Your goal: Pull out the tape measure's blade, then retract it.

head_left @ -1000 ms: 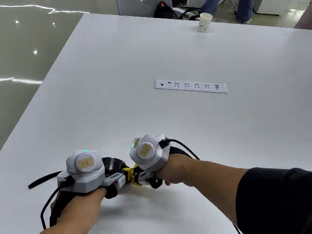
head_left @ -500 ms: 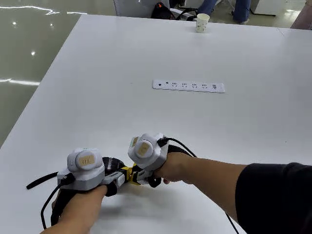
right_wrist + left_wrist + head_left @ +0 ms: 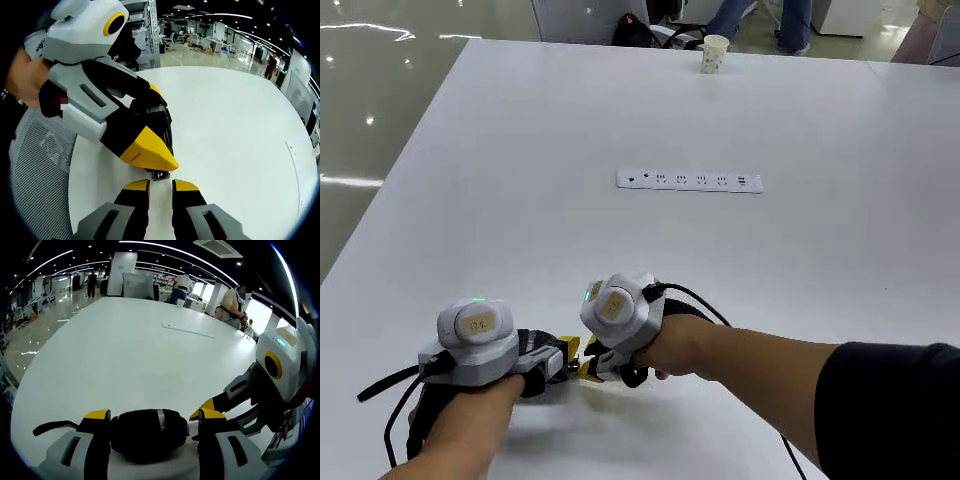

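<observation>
Left gripper view: left gripper [image 3: 152, 416] jaws clamp tape measure [image 3: 149, 434].

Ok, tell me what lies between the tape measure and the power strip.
Nothing: in the left gripper view, bare white table runs from the tape measure to the power strip.

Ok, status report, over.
Left gripper shut on tape measure. Right gripper nearly closed at blade tip, grip unclear. Blade not visibly out. Power strip far off, no obstruction.
</observation>
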Tool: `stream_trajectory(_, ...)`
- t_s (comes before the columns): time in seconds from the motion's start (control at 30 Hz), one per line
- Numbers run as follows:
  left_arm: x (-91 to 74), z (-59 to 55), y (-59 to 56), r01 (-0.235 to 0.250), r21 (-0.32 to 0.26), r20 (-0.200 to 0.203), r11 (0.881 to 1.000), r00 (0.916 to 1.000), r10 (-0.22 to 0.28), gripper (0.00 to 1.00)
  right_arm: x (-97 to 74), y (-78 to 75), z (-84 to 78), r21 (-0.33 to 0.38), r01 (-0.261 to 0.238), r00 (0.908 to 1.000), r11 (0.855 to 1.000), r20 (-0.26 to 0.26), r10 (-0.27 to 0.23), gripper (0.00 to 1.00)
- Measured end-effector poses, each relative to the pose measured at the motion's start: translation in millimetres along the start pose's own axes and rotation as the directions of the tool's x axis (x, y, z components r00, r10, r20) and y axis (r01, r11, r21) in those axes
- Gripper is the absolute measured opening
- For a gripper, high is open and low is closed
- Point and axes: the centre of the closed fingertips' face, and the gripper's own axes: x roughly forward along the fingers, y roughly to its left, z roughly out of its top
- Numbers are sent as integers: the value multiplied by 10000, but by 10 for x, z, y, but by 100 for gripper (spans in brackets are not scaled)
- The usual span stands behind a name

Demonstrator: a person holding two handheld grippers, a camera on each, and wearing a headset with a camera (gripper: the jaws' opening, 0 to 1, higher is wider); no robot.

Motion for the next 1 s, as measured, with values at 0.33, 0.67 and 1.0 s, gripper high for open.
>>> stream_trajectory(0.33,-36,-4,-131,899,525,-93,9946,9959,-895,79,-275,-36,-278,831,502,9978,9953,396,-536,21)
stream_trajectory(0.67,-118,-104,-228,2044,1933,-497,9596,9789,-1984,99,-625,-28,-563,1679,1042,9904,9803,730,-1178,29)
stream_trajectory(1.0,-217,-269,-101,2669,3028,-1246,9149,9628,-2396,99,-881,-7,-884,2394,1529,9806,9588,833,-1772,36)
